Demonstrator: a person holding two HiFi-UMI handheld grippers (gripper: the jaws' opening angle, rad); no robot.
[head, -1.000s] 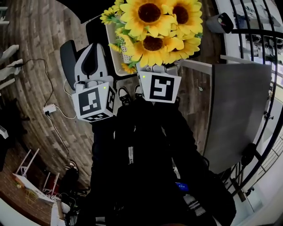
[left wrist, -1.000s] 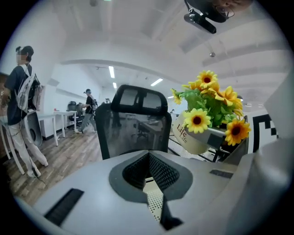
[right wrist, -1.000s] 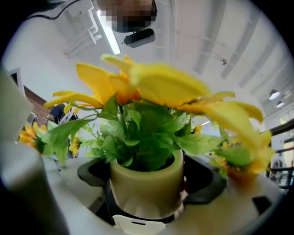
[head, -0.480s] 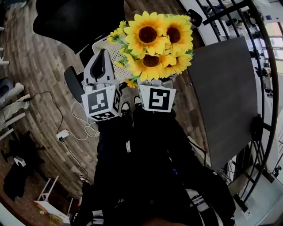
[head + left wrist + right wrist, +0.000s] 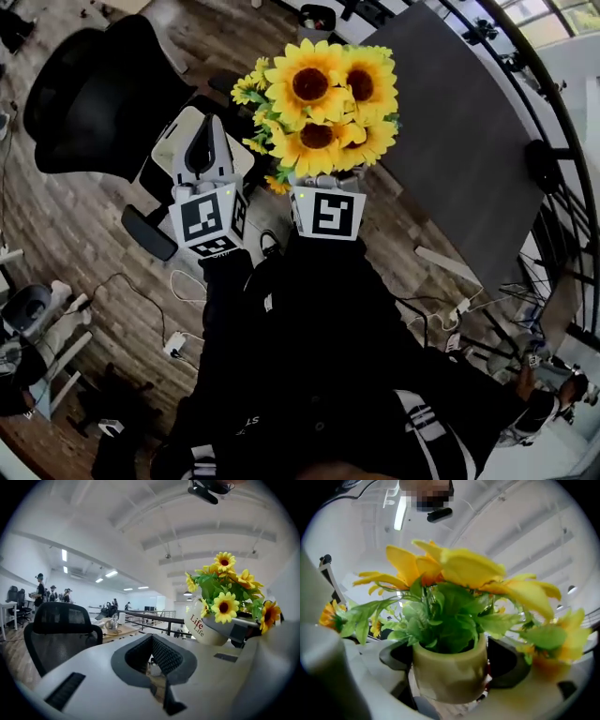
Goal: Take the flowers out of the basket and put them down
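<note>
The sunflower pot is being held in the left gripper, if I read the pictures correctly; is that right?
Not quite: the sunflower pot is held in the right gripper, with its jaws closed on the pot's sides, as the right gripper view shows.

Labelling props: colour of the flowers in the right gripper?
Yellow flowers, brown centres; head view.

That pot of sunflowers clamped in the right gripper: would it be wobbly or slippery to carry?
Probably top-heavy: the sunflowers spread far wider than the small pot in the right gripper, so it may tip when set down. The pot looks smooth and round, so it might turn between the fingers.
</note>
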